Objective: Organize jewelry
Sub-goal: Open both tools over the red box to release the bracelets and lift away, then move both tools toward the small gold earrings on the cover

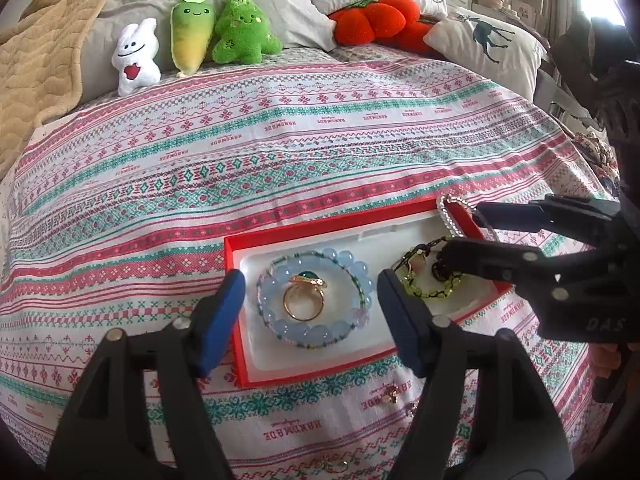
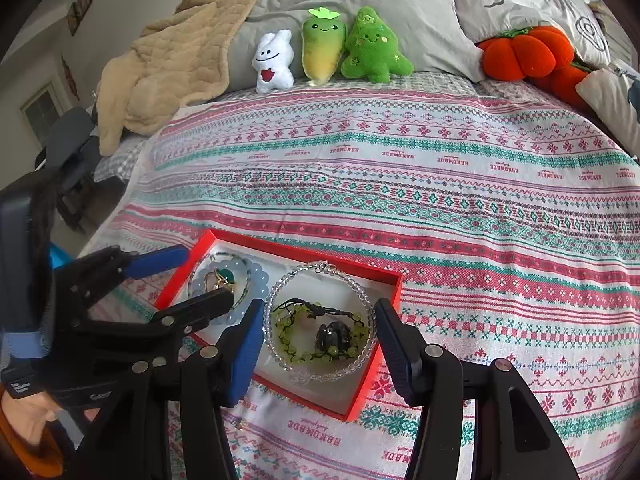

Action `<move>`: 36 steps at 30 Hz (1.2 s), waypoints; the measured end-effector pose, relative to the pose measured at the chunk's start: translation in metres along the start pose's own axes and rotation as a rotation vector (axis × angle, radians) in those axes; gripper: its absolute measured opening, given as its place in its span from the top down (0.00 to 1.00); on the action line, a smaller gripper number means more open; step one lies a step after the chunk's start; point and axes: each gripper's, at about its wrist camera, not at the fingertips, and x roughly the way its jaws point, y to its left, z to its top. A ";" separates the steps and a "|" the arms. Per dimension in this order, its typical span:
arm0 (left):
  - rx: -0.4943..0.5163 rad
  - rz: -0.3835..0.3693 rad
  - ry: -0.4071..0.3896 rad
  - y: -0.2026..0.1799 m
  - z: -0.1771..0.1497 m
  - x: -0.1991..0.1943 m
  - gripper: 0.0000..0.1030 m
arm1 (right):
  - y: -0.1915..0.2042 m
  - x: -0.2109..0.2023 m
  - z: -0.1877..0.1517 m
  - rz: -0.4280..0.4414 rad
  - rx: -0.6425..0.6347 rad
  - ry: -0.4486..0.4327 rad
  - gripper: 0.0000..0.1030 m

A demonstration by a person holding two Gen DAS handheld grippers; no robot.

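With both tongs, left gripper (image 1: pixel 310 312) and right gripper (image 2: pixel 320 346), being held released over the red box (image 1: pixel 236 304), each bracelet is being kept centred between the fingers: blue bracelet (image 1: pixel 320 330) left, clear bracelet (image 2: pixel 276 356) right

A shallow red box (image 1: pixel 234 276) with a white lining lies open on the patterned bedspread. In its left half a pale blue bead bracelet (image 1: pixel 316 334) lies flat in a ring, and a gold ring (image 1: pixel 304 306) with a green stone rests inside it. In the right half a clear bead bracelet (image 2: pixel 320 374) lies in a loop, its far side riding up on the box's rim. Within that loop sits a green bead bracelet (image 2: pixel 292 344) on dark cord, with a dark charm.
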 end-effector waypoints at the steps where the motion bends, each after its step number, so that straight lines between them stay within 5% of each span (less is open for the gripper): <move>1: 0.004 -0.002 0.001 0.000 0.000 -0.002 0.26 | 0.000 0.000 0.000 0.001 0.002 0.000 0.45; 8: 0.030 0.019 0.015 0.000 -0.003 -0.010 0.24 | 0.004 0.000 0.000 0.011 -0.002 -0.002 0.44; 14: 0.040 0.039 0.022 0.003 -0.007 -0.021 0.21 | 0.005 -0.005 0.002 0.045 0.019 -0.017 0.24; 36: 0.027 0.105 0.152 0.014 -0.060 -0.057 0.18 | 0.025 -0.038 -0.032 -0.055 -0.020 0.088 0.23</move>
